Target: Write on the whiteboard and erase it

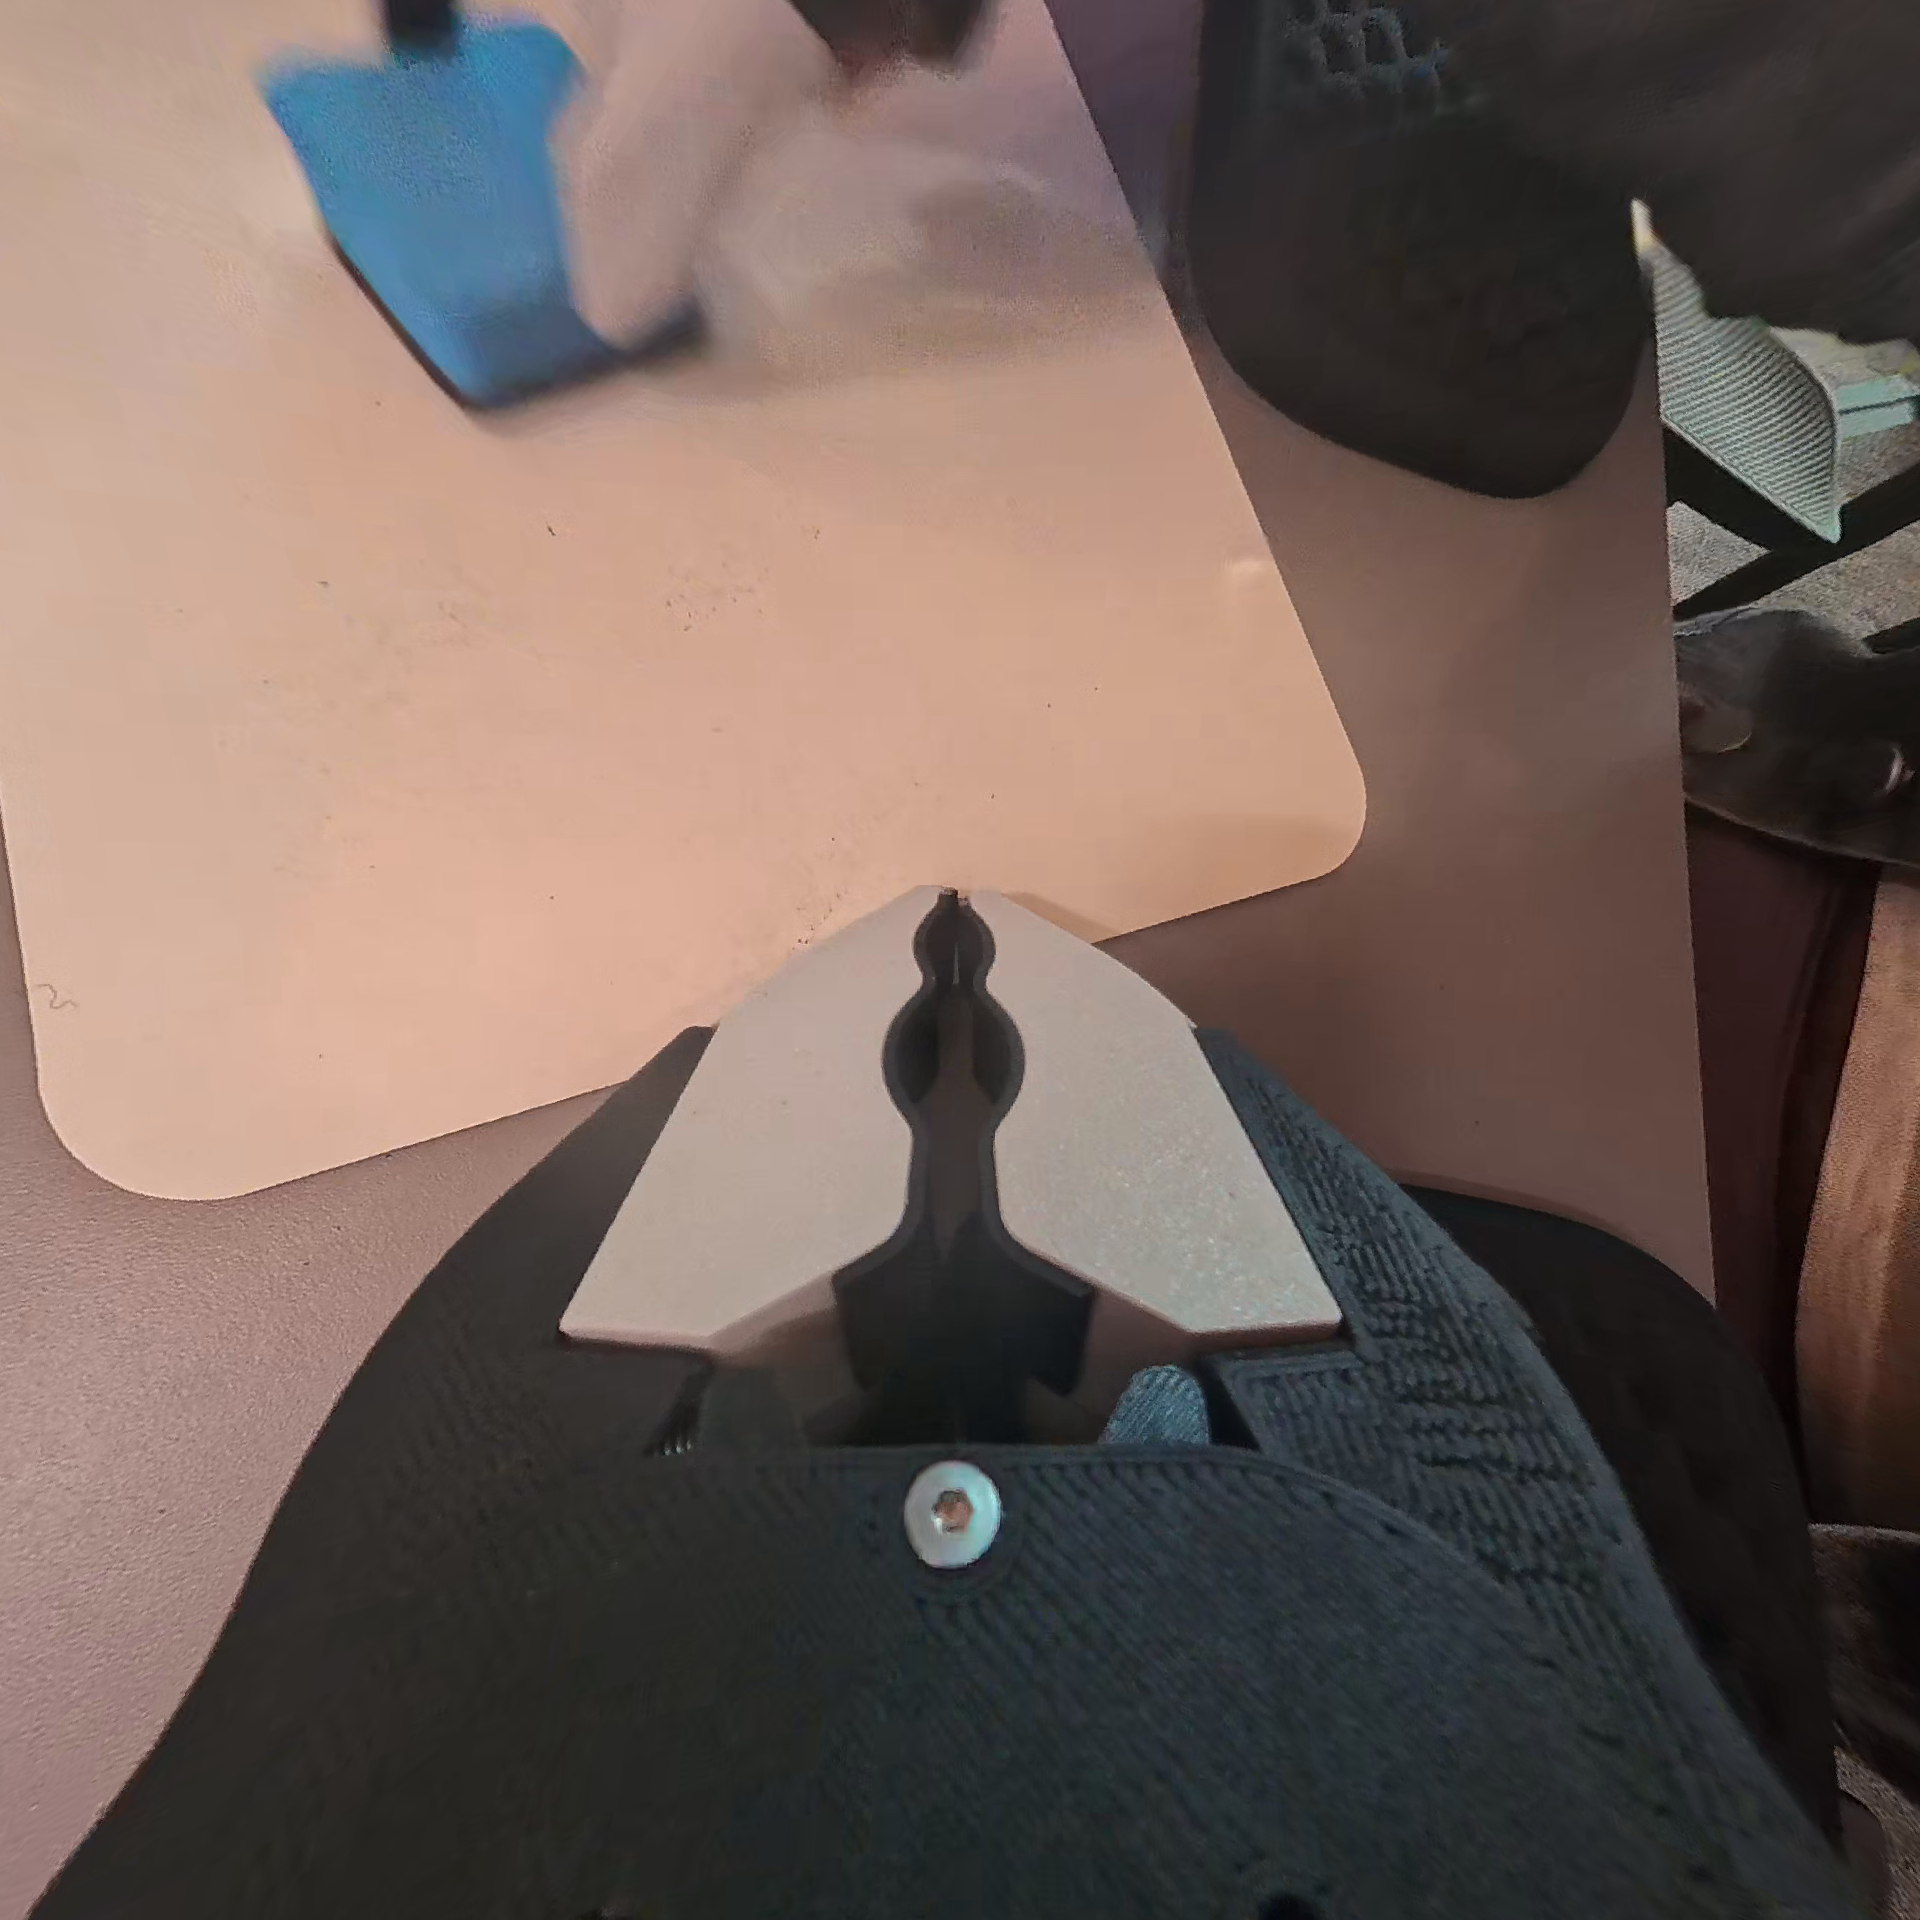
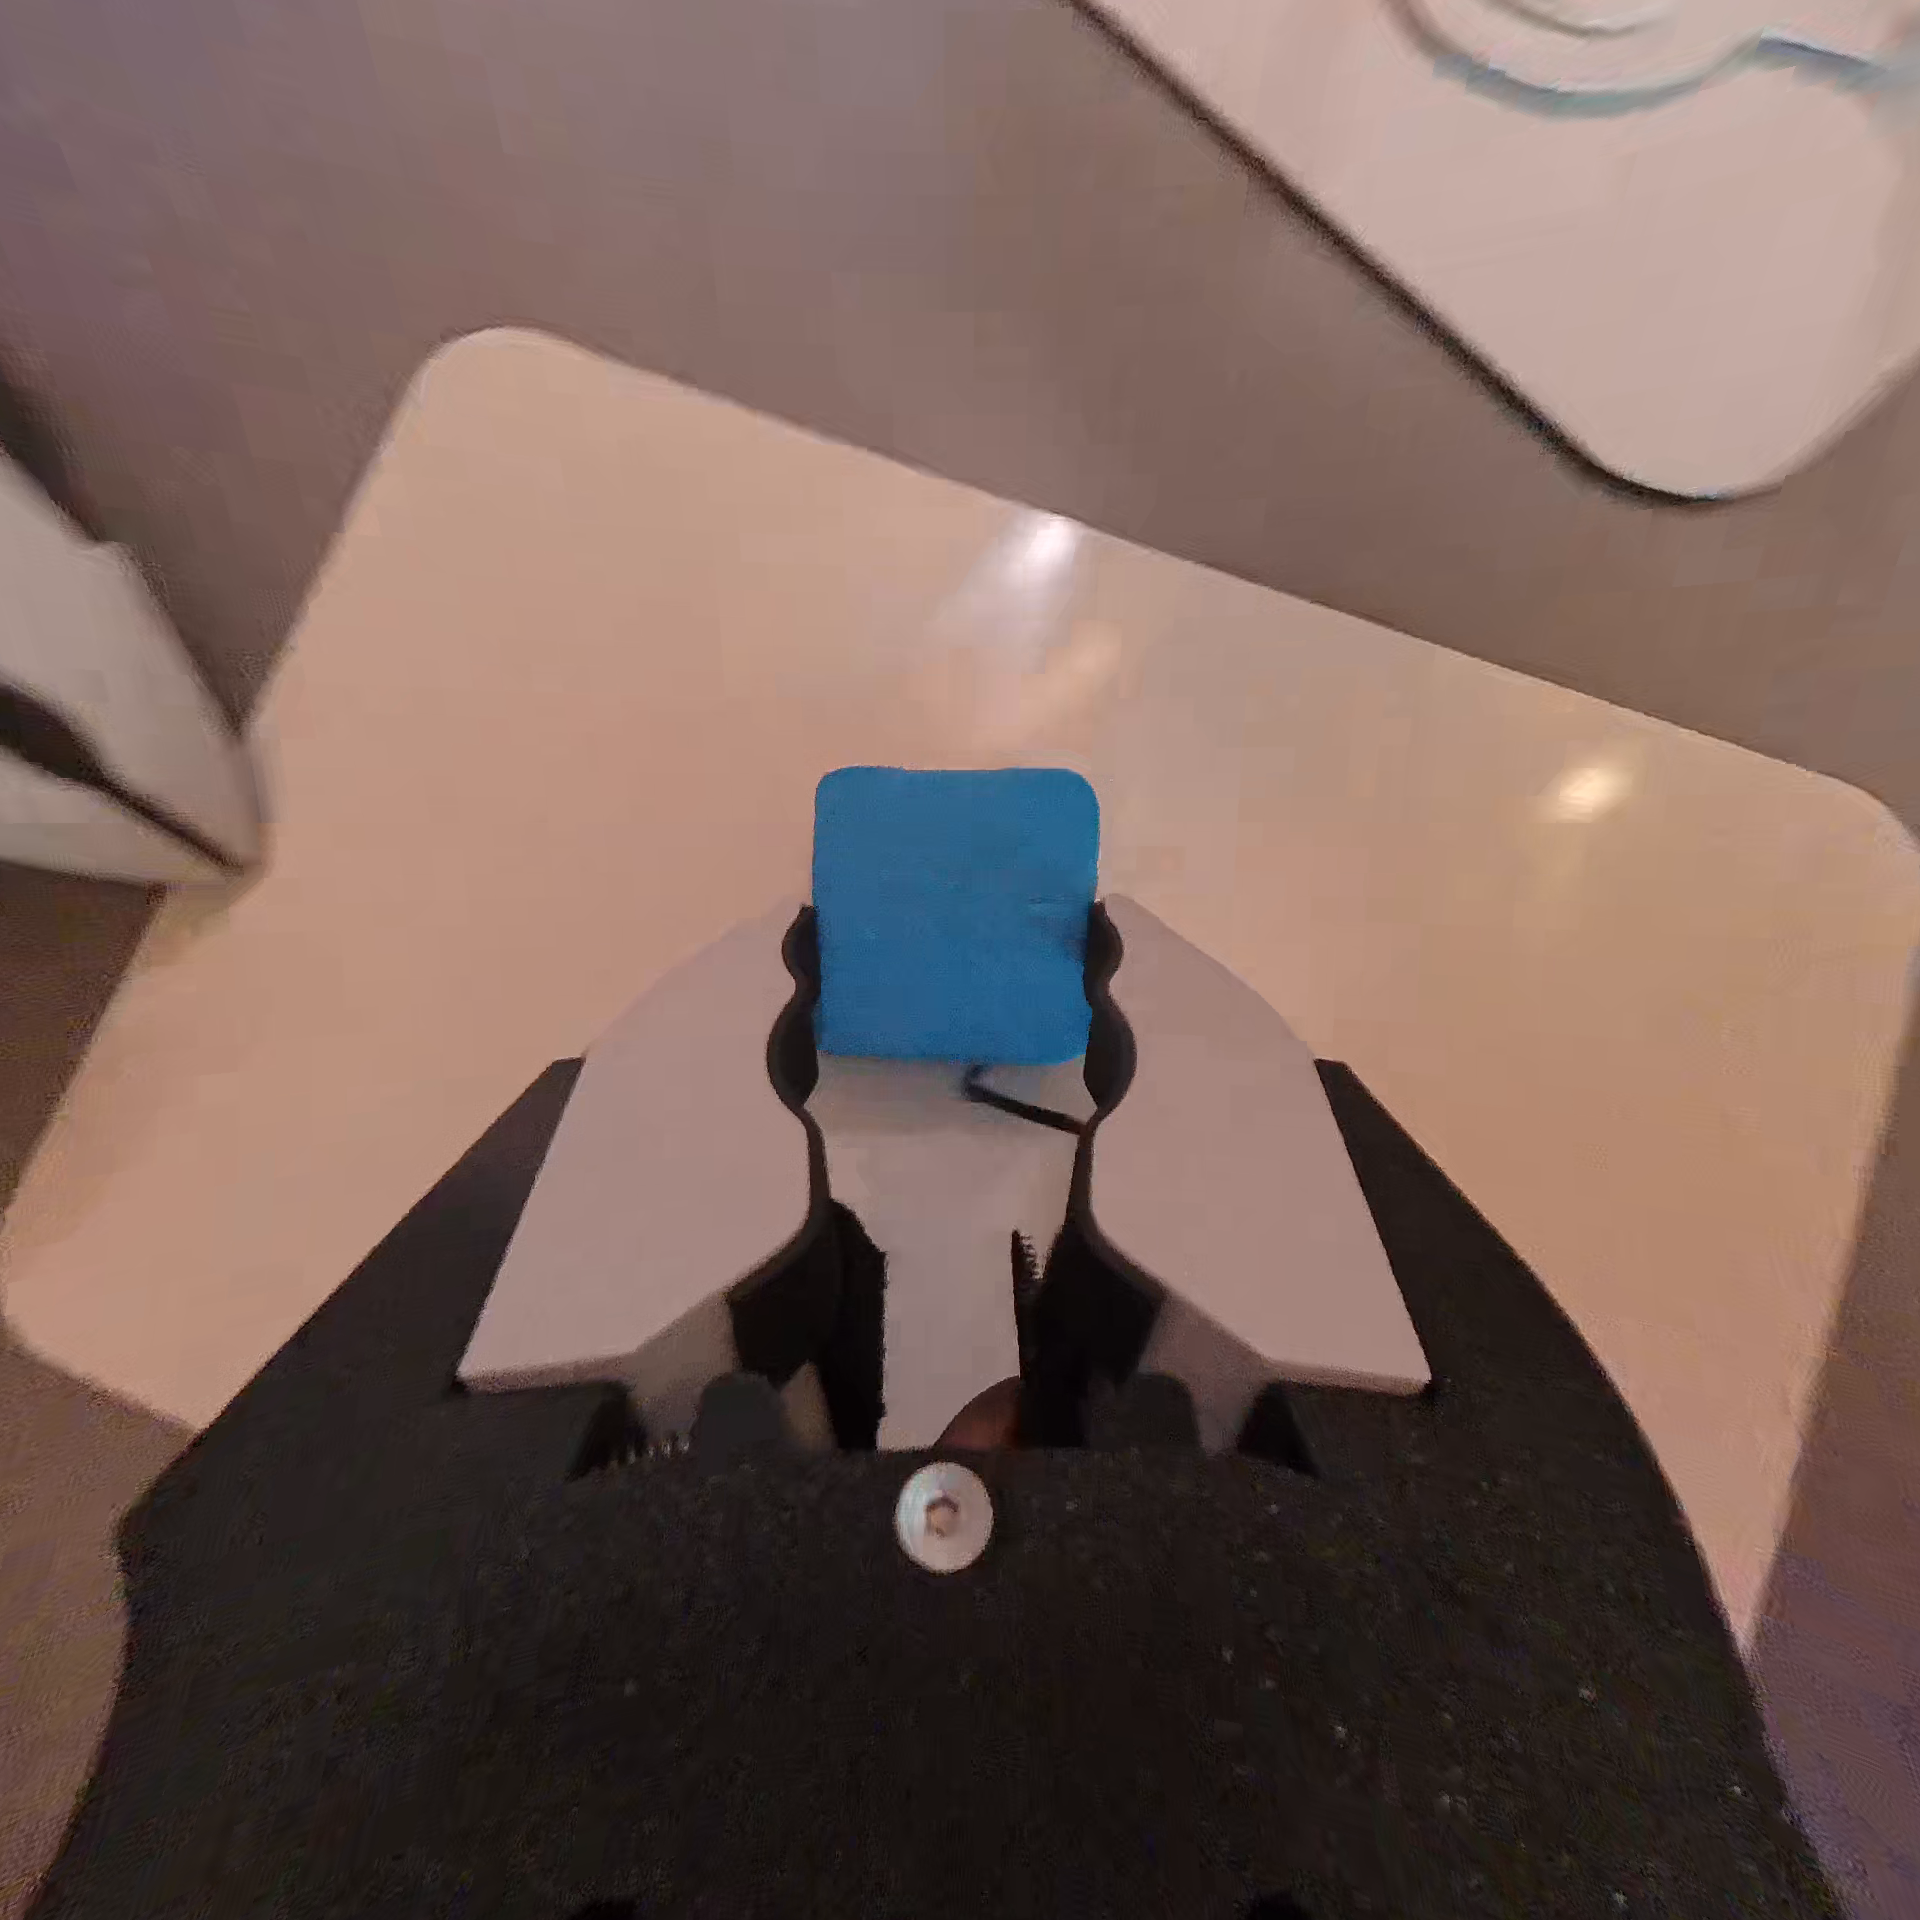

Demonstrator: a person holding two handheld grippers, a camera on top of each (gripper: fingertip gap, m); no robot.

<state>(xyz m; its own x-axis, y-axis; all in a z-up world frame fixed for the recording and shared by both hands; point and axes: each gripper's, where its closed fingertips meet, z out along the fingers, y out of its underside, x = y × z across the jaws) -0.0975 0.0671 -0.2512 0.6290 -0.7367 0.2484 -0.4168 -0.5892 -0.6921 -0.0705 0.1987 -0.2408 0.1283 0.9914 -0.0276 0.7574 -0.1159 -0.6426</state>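
The right tool (image 2: 951, 971) pinches a blue eraser (image 2: 951, 914) between its pale fingers (image 2: 665, 1122) and holds it over the whiteboard (image 2: 520, 831), a rounded-corner sheet lying flat on the desk (image 2: 727, 208); blur in the left wrist view suggests the eraser (image 1: 436, 208) is mid-wipe, so the erasing step looks to be in hand. A short dark stroke (image 2: 1013, 1103) shows just behind the eraser, and faint specks remain on the board's (image 1: 623, 727) near half, so the next move probably calls for a flat, pressed pass back across those marks. The left tool (image 1: 951, 914) is pressed together with nothing in it, its tip resting at or just above the board's near edge, perhaps to steady it; contact cannot be confirmed. The desk top (image 1: 156, 1403) is matte, brownish-grey and otherwise bare nearby. A second white board (image 2: 1558, 260) with pale blue curved lines lies farther off, well apart. Past the desk's edge, grey carpet (image 1: 1766, 582) and a dark chair frame (image 1: 1745, 520) are visible.
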